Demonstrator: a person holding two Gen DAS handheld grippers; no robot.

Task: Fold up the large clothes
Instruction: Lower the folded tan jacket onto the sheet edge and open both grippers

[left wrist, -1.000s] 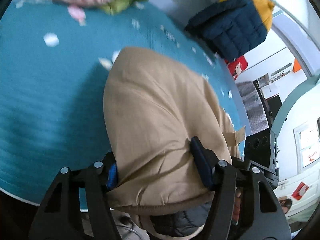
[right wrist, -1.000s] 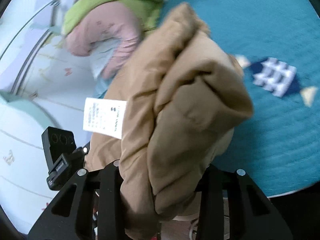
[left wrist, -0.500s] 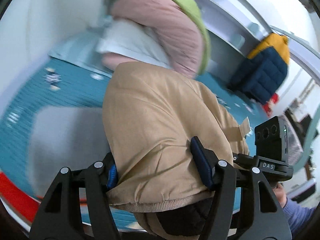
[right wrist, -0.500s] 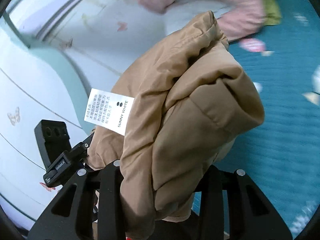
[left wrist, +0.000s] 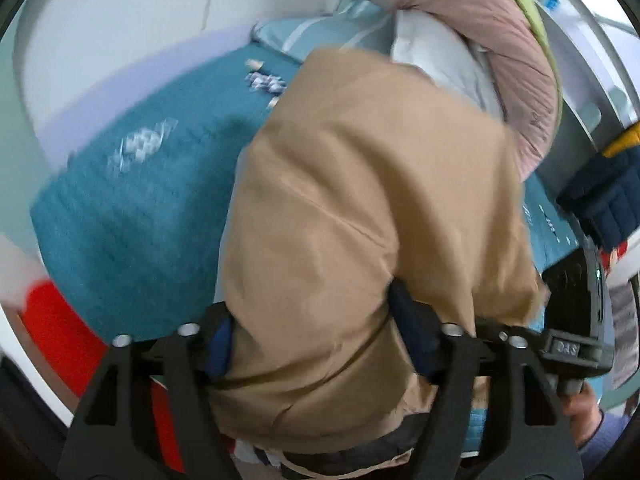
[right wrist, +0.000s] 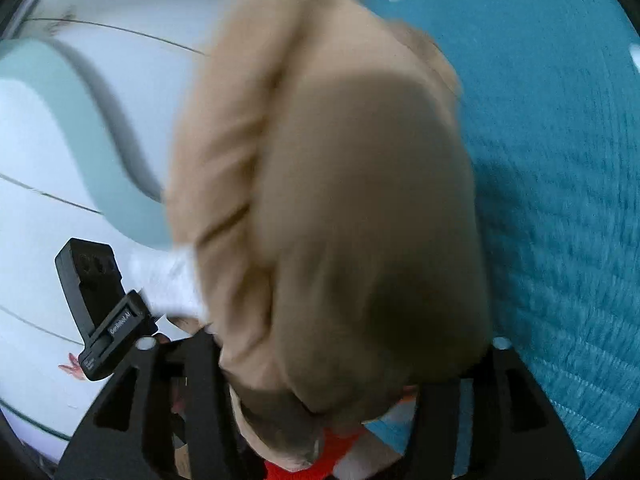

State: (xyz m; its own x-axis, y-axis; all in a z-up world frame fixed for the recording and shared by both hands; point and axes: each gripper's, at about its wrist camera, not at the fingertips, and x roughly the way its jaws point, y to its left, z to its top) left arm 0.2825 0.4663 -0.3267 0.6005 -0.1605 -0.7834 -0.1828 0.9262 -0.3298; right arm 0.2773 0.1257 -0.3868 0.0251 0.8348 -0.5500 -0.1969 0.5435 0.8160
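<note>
Carrying the folded tan jacket (left wrist: 372, 208) above the teal bedspread (left wrist: 132, 216), left gripper (left wrist: 320, 340) and right gripper (right wrist: 352, 364) opening around it; risking unfolding if released unevenly.

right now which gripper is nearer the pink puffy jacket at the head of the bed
Left. The left gripper, jaws opening around the tan jacket, faces the pink jacket lying just beyond it. The right gripper's view shows only tan jacket, teal bedspread and wall; no pink jacket there.
</note>
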